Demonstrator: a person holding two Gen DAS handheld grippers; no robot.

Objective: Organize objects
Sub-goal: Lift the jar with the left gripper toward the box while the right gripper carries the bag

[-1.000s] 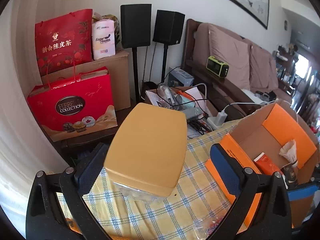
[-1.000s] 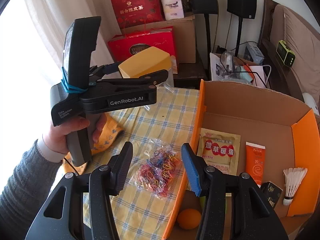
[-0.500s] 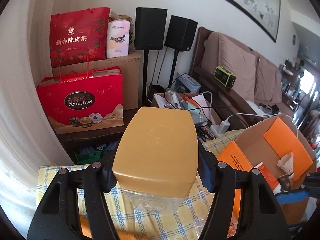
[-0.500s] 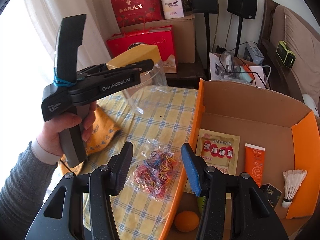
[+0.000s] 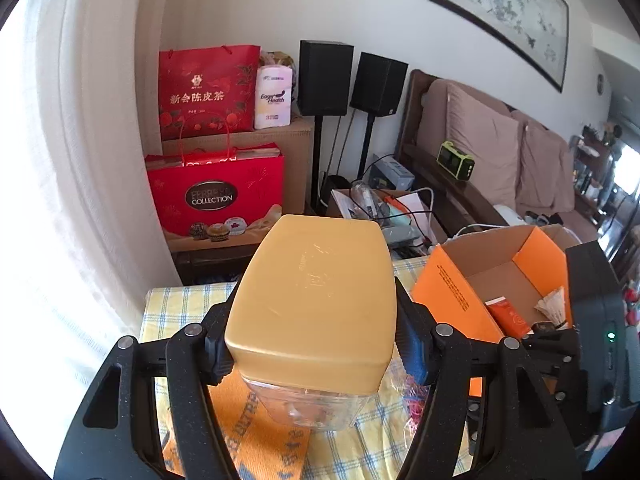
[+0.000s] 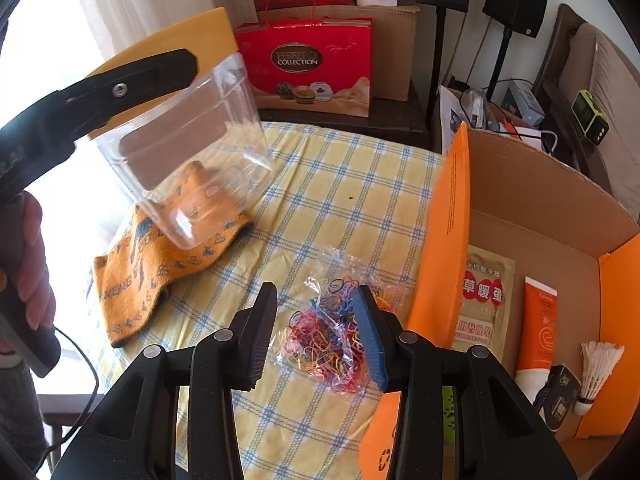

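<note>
Bag of rubber bands (image 6: 326, 334) lies just beside the cardboard box (image 6: 448, 216) — between the right gripper's (image 6: 316, 334) closing jaws, not yet pinched; left gripper (image 5: 316, 344) clamps the jar (image 5: 316, 292).

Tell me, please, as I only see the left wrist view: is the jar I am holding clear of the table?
Observer: Yes. The jar, gripped at its yellow lid by the left gripper, hangs tilted above the orange cloth.
Operator: Where is the right gripper?
Observer: The right gripper points down at the bag of rubber bands. Its jaws are closing with the bag between them.
Operator: What lies flat in the cardboard box?
Observer: A beige sachet beside the orange tube.
</note>
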